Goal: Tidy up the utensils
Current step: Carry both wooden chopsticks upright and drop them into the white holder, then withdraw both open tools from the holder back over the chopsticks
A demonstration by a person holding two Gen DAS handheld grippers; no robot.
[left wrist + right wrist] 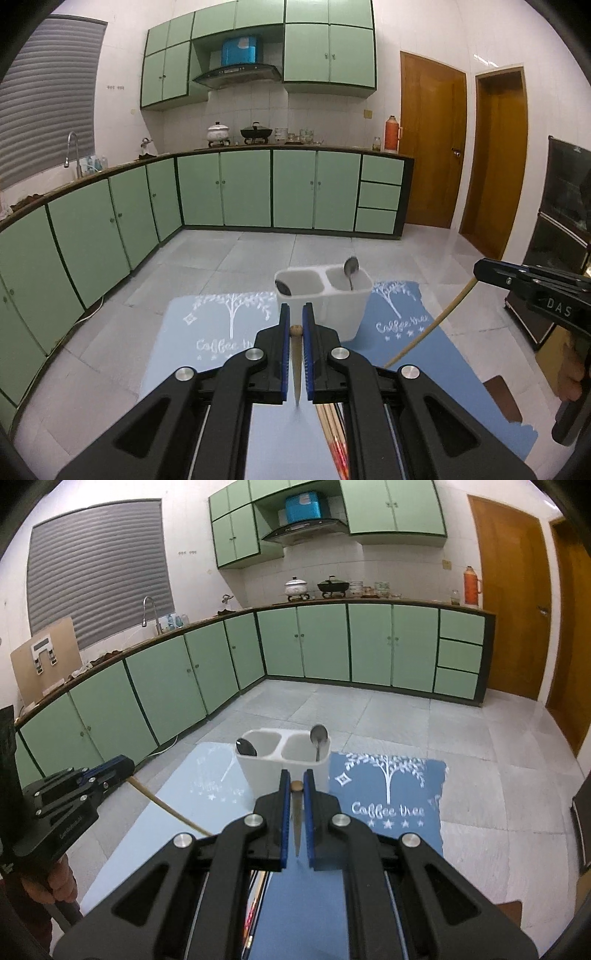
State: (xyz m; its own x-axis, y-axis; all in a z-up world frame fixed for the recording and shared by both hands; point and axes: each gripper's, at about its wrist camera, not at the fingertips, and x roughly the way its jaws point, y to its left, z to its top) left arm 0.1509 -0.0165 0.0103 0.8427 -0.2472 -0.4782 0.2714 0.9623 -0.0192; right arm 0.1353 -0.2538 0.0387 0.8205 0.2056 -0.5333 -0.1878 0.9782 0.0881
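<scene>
Left wrist view: left tongs [296, 325] clamped on chopstick [296, 365], right tongs [480, 271] clamped on another chopstick [432, 325]. Both held above surface [221, 369], aimed at caddy [325, 306], likely for dropping in. Spoon [350, 271] stands in right compartment; more chopsticks [334, 439] lie below.

a table [140, 830] carries two blue mats [391, 805], a white two-compartment holder [258, 771] and chopsticks [332, 435].
</scene>
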